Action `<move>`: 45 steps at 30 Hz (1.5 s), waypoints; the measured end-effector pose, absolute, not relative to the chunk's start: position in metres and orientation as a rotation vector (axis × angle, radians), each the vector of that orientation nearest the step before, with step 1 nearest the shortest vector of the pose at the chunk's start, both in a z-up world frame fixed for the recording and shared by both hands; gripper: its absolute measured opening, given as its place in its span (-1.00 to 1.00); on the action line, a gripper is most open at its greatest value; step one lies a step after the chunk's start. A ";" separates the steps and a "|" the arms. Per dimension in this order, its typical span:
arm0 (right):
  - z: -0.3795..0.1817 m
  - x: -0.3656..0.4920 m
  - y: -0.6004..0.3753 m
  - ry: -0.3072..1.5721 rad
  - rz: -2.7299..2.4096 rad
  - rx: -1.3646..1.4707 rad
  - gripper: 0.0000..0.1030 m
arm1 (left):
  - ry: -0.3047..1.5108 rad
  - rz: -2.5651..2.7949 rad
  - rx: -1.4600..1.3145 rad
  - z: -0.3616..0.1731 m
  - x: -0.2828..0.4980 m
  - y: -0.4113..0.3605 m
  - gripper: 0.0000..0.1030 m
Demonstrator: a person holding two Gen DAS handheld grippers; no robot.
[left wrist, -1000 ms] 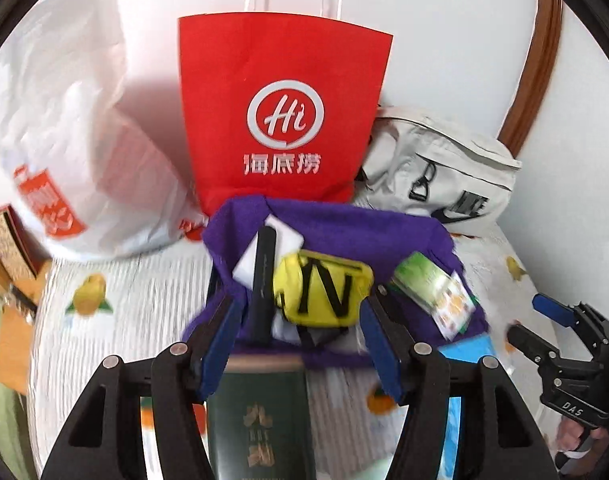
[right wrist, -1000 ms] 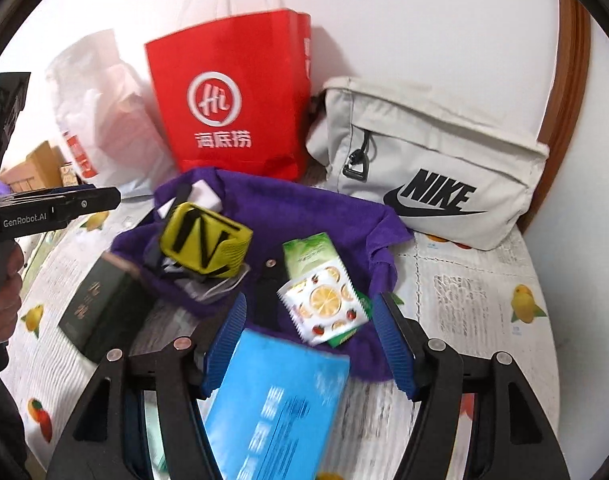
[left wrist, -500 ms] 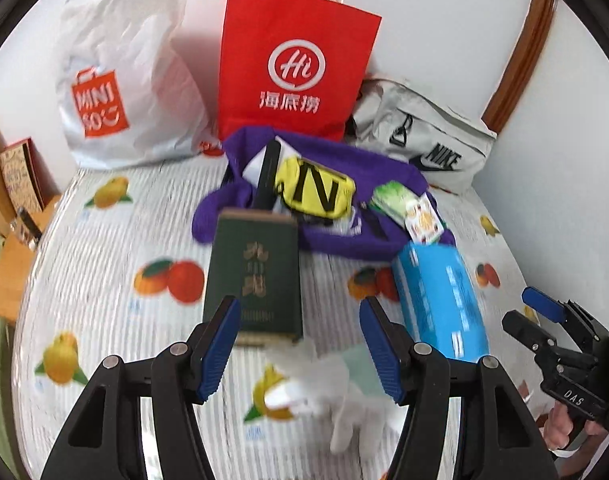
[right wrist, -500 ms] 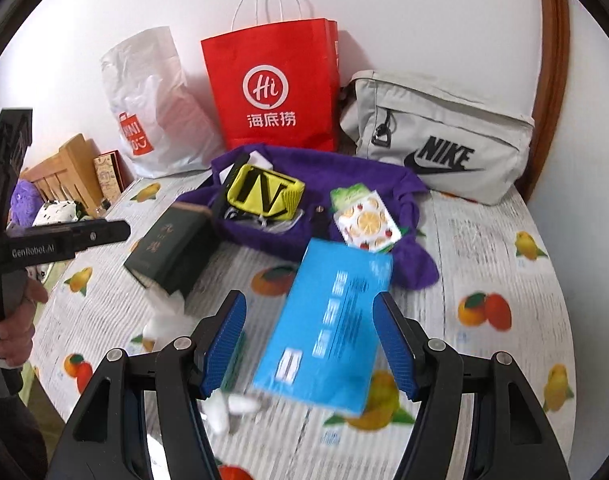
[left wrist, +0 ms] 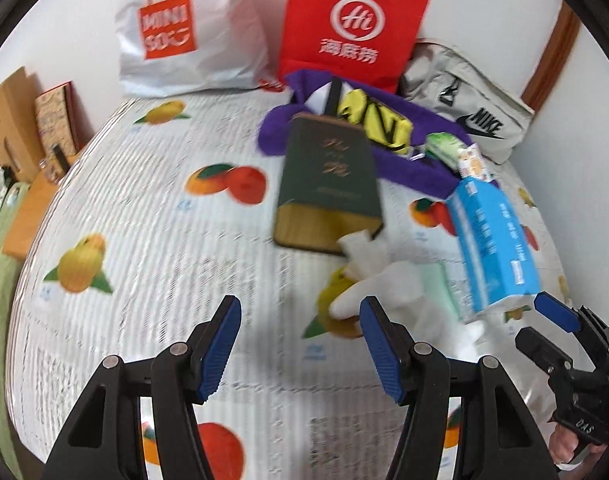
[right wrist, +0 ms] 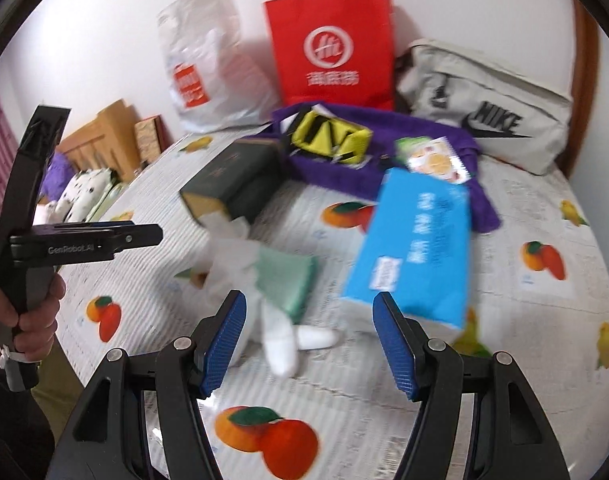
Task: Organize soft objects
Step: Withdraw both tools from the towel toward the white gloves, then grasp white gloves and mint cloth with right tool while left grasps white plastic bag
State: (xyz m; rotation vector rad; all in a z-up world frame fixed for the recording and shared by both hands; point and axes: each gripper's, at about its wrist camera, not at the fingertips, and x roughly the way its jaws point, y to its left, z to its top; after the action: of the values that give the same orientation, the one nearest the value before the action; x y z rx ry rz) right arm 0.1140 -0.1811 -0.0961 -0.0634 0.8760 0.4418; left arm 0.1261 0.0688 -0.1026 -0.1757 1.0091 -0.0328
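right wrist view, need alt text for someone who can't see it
The right gripper, jaws open and empty, points down at a white glove lying over a green cloth on a fruit-print tablecloth. Behind them lie a blue pack, a dark green box and a purple cloth, with bags against the wall. The left gripper shows at the left edge.

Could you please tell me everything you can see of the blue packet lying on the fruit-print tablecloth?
The blue packet is a long, flat, rectangular pack in glossy bright-blue wrap, printed with white lettering I cannot read through the blur, plus a small white label near its near end. It looks soft, like a tissue pack. It lies flat on the tablecloth, lengthwise away from the camera. Its far end meets the purple cloth and the small fruit-print sachet. Neither gripper touches it.
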 end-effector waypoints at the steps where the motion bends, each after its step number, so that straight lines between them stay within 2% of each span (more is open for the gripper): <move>1: -0.100 0.114 -0.176 0.879 0.455 -0.067 0.27 | 1.011 -0.028 -0.180 -0.105 0.124 0.072 0.16; 17: -0.152 0.134 -0.115 0.916 0.539 -0.224 0.23 | 1.042 -0.017 -0.238 -0.129 0.119 0.107 0.19; 18: -0.153 0.134 -0.115 0.914 0.540 -0.232 -0.01 | 1.043 -0.019 -0.240 -0.129 0.120 0.107 0.19; 19: -0.155 0.133 -0.115 0.916 0.541 -0.242 -0.44 | 1.044 -0.022 -0.240 -0.129 0.120 0.107 0.19; 20: -0.157 0.132 -0.115 0.926 0.551 -0.245 -0.63 | 1.044 -0.024 -0.238 -0.130 0.121 0.106 0.19; 22: -0.155 0.128 -0.118 0.918 0.557 -0.235 -0.76 | 1.043 -0.027 -0.235 -0.130 0.122 0.103 0.19; 35: -0.120 0.068 -0.152 0.869 0.571 -0.163 -0.79 | 1.038 -0.060 -0.207 -0.129 0.110 0.078 0.19; 45: -0.125 0.056 -0.208 0.903 0.390 -0.124 -0.79 | 1.048 -0.197 -0.187 -0.131 0.112 0.029 0.20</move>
State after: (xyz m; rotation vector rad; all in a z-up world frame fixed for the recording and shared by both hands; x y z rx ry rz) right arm 0.0563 -0.2082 -0.1248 -0.1236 0.9027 0.3896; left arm 0.1115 0.0293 -0.1310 -0.1872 1.0484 -0.1972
